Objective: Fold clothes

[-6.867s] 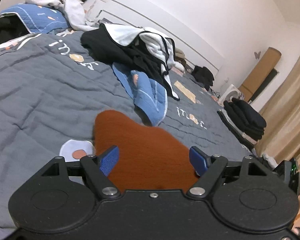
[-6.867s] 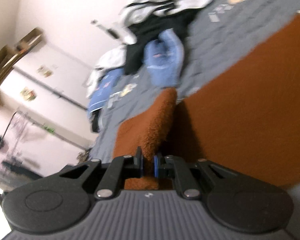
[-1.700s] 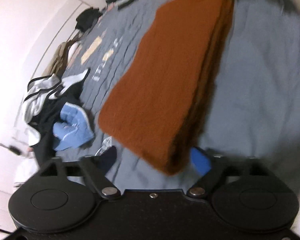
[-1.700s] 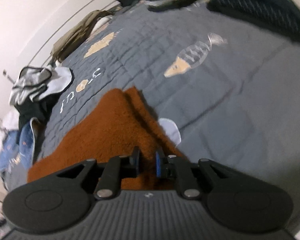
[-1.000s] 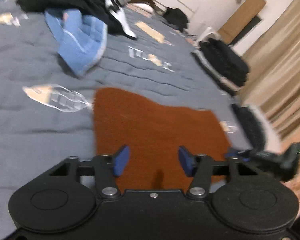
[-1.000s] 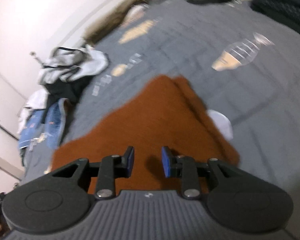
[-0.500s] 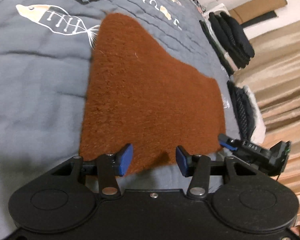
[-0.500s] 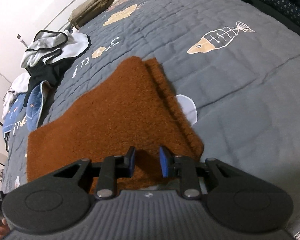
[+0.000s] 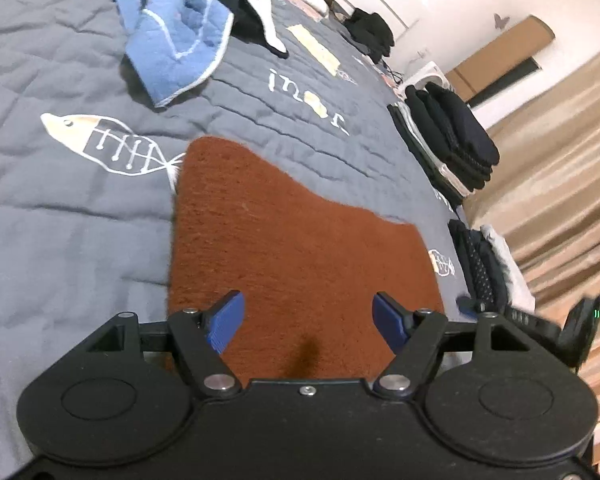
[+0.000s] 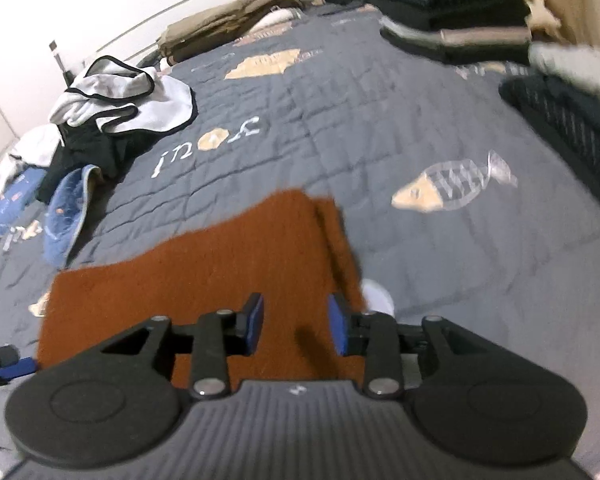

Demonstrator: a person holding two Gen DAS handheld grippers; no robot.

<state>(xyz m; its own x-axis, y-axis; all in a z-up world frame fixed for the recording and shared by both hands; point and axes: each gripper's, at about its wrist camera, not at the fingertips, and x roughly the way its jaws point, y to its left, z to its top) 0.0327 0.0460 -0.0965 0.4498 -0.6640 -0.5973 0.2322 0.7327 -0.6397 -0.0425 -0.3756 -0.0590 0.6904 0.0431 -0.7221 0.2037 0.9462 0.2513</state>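
Brown sweater [image 9: 296, 248] lies folded flat on the grey bed quilt [image 9: 52, 216]. Left hand-held gripper [image 9: 308, 318] jaws just widened, gaping, empty above it; right hand-held gripper [image 10: 296, 324] likewise just parted, gripping nothing

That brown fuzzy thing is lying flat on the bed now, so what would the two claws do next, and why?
Probably lift both away. The brown garment lies folded on the grey quilt; the left gripper and right gripper have just been opening, jaws apart, nothing pinched. The tangled pile looks unfolded.
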